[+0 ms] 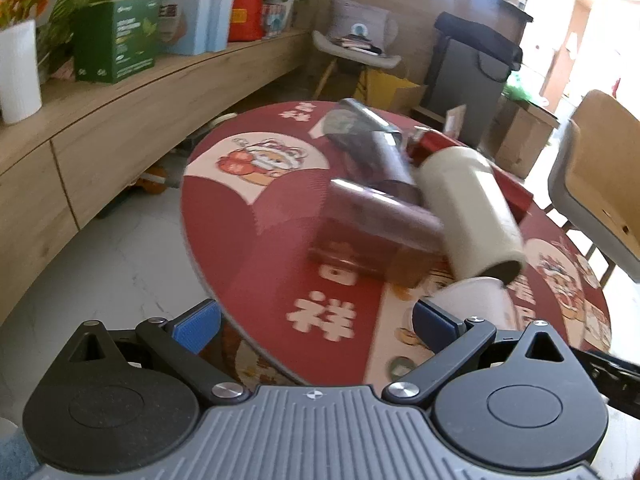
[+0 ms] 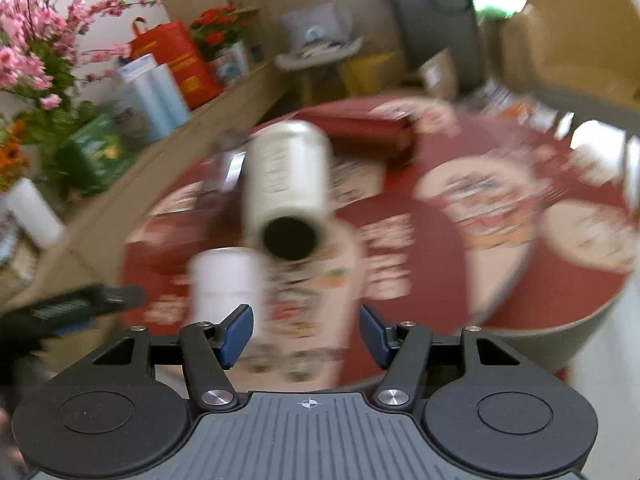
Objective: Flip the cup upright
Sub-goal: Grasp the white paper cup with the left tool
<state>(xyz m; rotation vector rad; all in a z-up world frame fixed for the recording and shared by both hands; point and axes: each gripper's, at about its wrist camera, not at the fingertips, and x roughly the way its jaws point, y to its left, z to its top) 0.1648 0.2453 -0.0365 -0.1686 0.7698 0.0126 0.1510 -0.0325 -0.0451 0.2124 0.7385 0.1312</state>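
Both grippers released above the red round surface (image 1: 240,248).
The left gripper (image 1: 316,326) and right gripper (image 2: 306,334) gape beside the white cup (image 2: 226,280); a cream canister (image 2: 286,184) lies nearby.

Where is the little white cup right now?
The white cup stands on the red round table, near its front edge. In the right wrist view it sits left of centre, just past the left blue finger, in front of the cream tumbler lying on its side.
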